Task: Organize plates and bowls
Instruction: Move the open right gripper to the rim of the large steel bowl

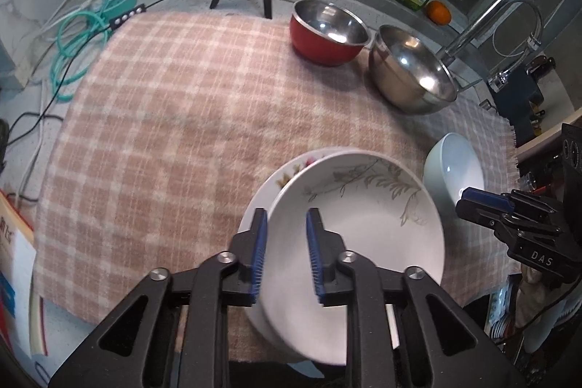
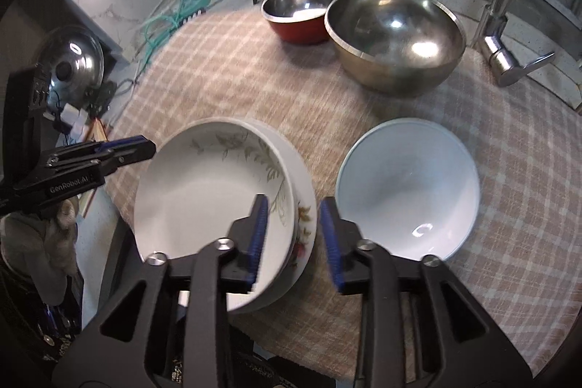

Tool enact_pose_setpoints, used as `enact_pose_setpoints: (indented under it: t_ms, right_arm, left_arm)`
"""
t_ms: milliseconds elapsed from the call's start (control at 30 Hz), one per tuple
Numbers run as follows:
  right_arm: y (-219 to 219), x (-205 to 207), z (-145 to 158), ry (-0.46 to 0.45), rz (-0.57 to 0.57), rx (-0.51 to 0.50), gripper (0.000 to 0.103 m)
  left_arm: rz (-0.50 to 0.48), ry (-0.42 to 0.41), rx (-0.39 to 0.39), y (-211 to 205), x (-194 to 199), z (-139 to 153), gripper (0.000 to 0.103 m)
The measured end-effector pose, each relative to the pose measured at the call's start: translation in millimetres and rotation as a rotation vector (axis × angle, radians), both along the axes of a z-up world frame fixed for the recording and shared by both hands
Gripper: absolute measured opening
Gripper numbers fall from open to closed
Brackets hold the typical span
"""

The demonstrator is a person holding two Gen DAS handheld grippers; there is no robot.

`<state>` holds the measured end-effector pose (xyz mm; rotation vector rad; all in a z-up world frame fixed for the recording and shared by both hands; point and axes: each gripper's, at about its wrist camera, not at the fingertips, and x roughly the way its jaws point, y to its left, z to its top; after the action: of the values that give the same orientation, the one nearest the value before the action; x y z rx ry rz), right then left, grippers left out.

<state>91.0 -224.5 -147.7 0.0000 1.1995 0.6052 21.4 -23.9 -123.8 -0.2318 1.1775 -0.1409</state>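
Steel bowl (image 2: pixel 396 35), far ahead of right gripper (image 2: pixel 296 235): empty, prob. light, slick. Red bowl (image 2: pixel 296 13) touching it: empty. Plates (image 2: pixel 218 206), two nested, straddled at rim by both grippers: ceramic, fragile, slippery; grip rim. White bowl (image 2: pixel 407 188) just right: empty. Left gripper (image 1: pixel 287 251) and right part-open, nothing clamped.

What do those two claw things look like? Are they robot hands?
Both are black claws with angular, cut-out arms, silver round bolts and blue ribbed pads on each finger. The left claw shows white "GenRobot.AI" lettering on its side in the right wrist view; the right claw shows "DAS" in the left wrist view. No sleeves visible.
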Motion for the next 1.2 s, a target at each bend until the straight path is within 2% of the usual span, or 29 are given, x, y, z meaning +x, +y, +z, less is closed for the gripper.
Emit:
enact_pose_setpoints:
  t_ms: [133, 200, 367, 500, 767, 967, 1067, 1200]
  right_arm:
    - [-16, 15, 13, -0.032, -0.062, 0.024, 0.04]
    - [-26, 23, 17, -0.044, -0.1, 0.036, 0.047]
    - [-56, 45, 20, -0.065, -0.199, 0.051, 0.047]
    - [-75, 64, 17, -0.074, -0.262, 0.042, 0.047]
    - [-99, 105, 9, -0.066, -0.33, 0.053, 0.047]
    - [-104, 127, -8, 0.025, -0.351, 0.1, 0.047]
    - [-106, 128, -4, 0.067, -0.341, 0.112, 0.047]
    - [-106, 130, 17, -0.04, -0.305, 0.002, 0.047]
  left_arm:
    - [-0.021, -0.037, -0.001, -13, 19, 10, 0.037]
    - [-0.029, -0.051, -0.006, -19, 29, 14, 0.045]
    - [-0.055, -0.068, -0.048, -37, 53, 19, 0.045]
    - [-0.086, -0.062, -0.051, -54, 70, 15, 0.045]
    - [-0.116, -0.051, -0.069, -78, 114, 15, 0.045]
    - [-0.108, -0.042, -0.086, -89, 142, 13, 0.045]
    - [-0.108, -0.02, -0.095, -91, 152, 9, 0.045]
    - [-0.118, -0.023, -0.081, -94, 162, 10, 0.045]
